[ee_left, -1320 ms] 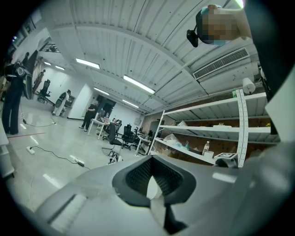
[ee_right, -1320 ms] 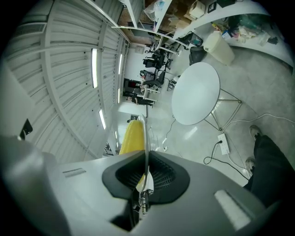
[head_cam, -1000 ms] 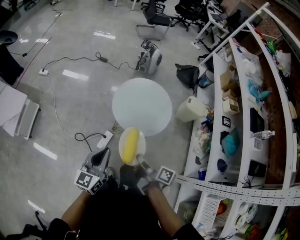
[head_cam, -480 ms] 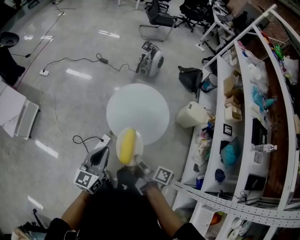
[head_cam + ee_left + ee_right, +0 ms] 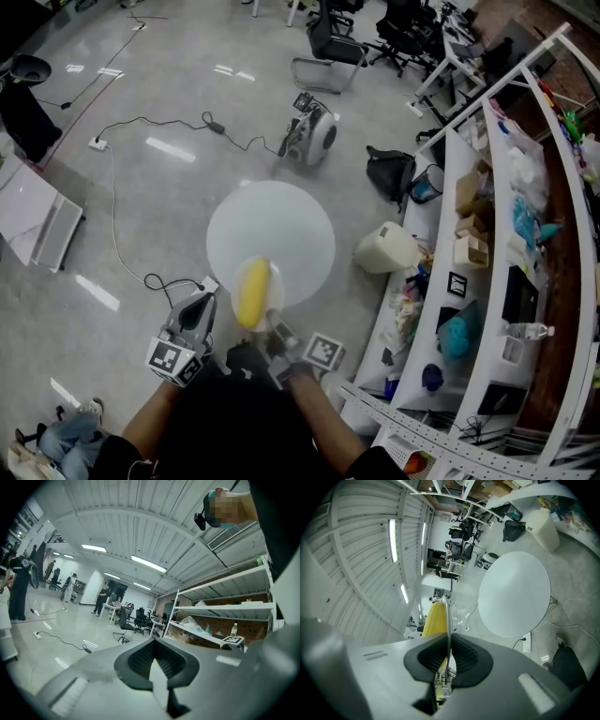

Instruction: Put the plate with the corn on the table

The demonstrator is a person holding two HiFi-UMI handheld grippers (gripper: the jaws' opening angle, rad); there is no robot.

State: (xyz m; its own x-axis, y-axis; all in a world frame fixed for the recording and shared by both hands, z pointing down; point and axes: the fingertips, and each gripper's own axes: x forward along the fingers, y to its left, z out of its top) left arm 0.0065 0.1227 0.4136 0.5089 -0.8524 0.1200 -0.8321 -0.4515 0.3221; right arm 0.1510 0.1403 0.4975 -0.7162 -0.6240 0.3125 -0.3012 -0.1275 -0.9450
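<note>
The table (image 5: 281, 220), a round white top standing on open floor, is the biggest worry: seen from the head view the plate (image 5: 272, 286) hangs over its near edge only, so if it were let go here it would likely land half on the rim and tip off to the floor. A black cable (image 5: 172, 278) and a white power strip (image 5: 210, 279) lie on the floor just beside that near edge, and a foot caught there could jolt everything. The plate itself is pinched by one edge alone, the right gripper (image 5: 279, 330) closed on its thin rim with the jaws barely apart, so its weight hangs out beyond the grip; any dip of the wrist would probably make it sag or slip from the pads. The corn (image 5: 251, 292) lies loose along the plate, nothing holding it, and being round it would roll off at a small tilt or a hard touchdown. The left gripper (image 5: 194, 314) hovers just beside, its jaws a narrow slit apart with nothing between them, giving no support under the plate's far side
</note>
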